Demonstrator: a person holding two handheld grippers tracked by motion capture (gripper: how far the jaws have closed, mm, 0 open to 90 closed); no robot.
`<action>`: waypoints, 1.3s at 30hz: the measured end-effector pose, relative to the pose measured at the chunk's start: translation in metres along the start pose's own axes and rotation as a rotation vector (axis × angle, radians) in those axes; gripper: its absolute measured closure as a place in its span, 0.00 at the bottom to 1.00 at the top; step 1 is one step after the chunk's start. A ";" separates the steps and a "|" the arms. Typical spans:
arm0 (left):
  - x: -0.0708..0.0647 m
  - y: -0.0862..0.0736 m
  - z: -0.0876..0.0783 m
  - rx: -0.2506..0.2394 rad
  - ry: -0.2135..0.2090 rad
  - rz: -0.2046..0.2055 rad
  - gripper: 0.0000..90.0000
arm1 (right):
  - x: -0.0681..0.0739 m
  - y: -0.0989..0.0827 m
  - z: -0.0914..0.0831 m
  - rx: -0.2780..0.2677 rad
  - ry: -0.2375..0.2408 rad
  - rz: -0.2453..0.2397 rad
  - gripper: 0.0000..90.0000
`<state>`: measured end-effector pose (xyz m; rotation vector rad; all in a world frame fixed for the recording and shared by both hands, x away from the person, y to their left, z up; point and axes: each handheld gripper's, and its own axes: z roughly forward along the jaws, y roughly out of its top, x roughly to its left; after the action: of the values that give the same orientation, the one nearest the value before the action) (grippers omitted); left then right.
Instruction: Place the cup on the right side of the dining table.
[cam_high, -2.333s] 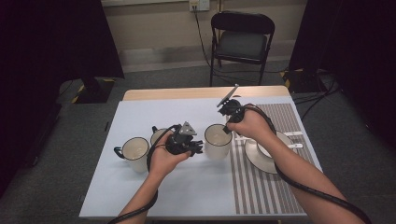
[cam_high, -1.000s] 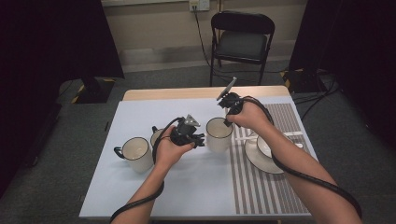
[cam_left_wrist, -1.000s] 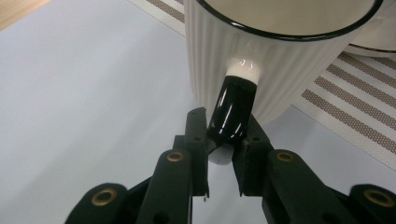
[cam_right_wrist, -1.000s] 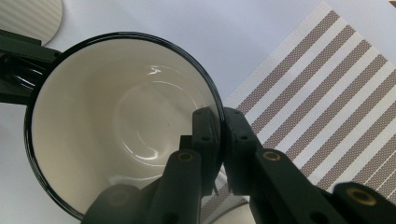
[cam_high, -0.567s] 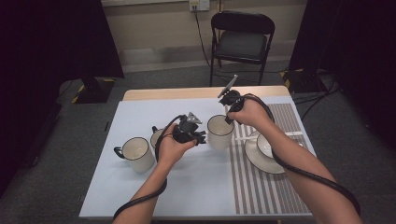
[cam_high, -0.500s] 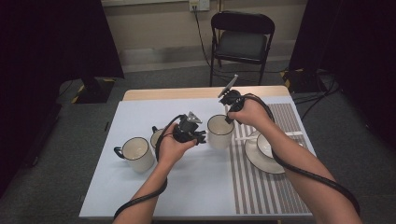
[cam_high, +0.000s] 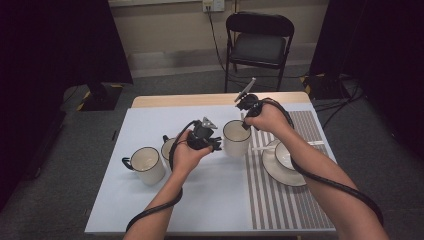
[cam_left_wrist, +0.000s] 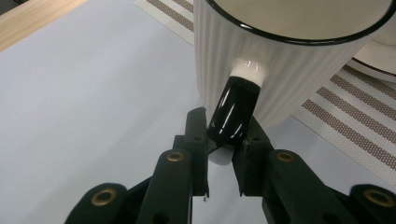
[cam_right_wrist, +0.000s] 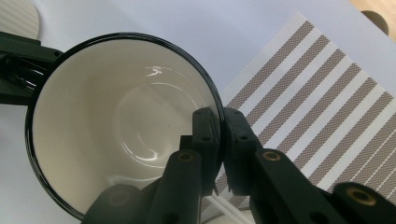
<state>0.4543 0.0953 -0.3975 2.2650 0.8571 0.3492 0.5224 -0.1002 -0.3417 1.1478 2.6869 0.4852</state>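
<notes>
At the lower left of the centre in the high view a cream mug with a dark rim (cam_high: 146, 164) stands on the pale blue table cover (cam_high: 150, 120), its handle turned toward the left edge of the frame; just to its right a second mug (cam_high: 169, 148) stands partly hidden behind the person's left hand (cam_high: 186, 156); that hand carries the left gripper (cam_high: 214, 144) near the middle of the frame. In the left gripper view the two black jaws are clenched on the black handle (cam_left_wrist: 233, 116) of a ribbed cream mug (cam_left_wrist: 289, 70), which takes up the upper right of that frame; the handle runs down between the jaws and both touch it; the mug's base rests partly over the edge of the striped mat (cam_left_wrist: 345, 116).

In the high view this same ribbed mug (cam_high: 236, 138) stands in the middle of the frame, at the border between the blue cover and the brown-and-white striped mat (cam_high: 280, 200); the right gripper (cam_high: 245, 117) comes down on its far right rim, held by the right hand (cam_high: 267, 119). In the right gripper view the jaws pinch the dark rim of the mug (cam_right_wrist: 116, 135), one jaw inside the bowl and one outside; the empty glossy interior lies at the left of that frame, the mat (cam_right_wrist: 317, 107) at the right.

Right of centre in the high view a small cup (cam_high: 286, 156) sits on a saucer (cam_high: 280, 172) on the mat; a black chair (cam_high: 259, 42) stands beyond the table at the top.
</notes>
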 end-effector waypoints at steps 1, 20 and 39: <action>0.000 0.000 0.000 0.002 -0.003 0.001 0.86 | 0.000 0.000 0.000 0.000 0.000 0.000 0.94; 0.007 0.005 0.010 0.005 0.001 -0.033 0.86 | -0.008 0.005 0.004 -0.002 -0.007 0.005 0.94; 0.013 0.012 0.022 0.011 0.022 -0.038 0.86 | -0.018 0.007 0.010 -0.007 -0.020 0.032 0.94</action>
<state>0.4799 0.0860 -0.4052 2.2556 0.9137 0.3538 0.5425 -0.1062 -0.3479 1.1891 2.6515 0.4854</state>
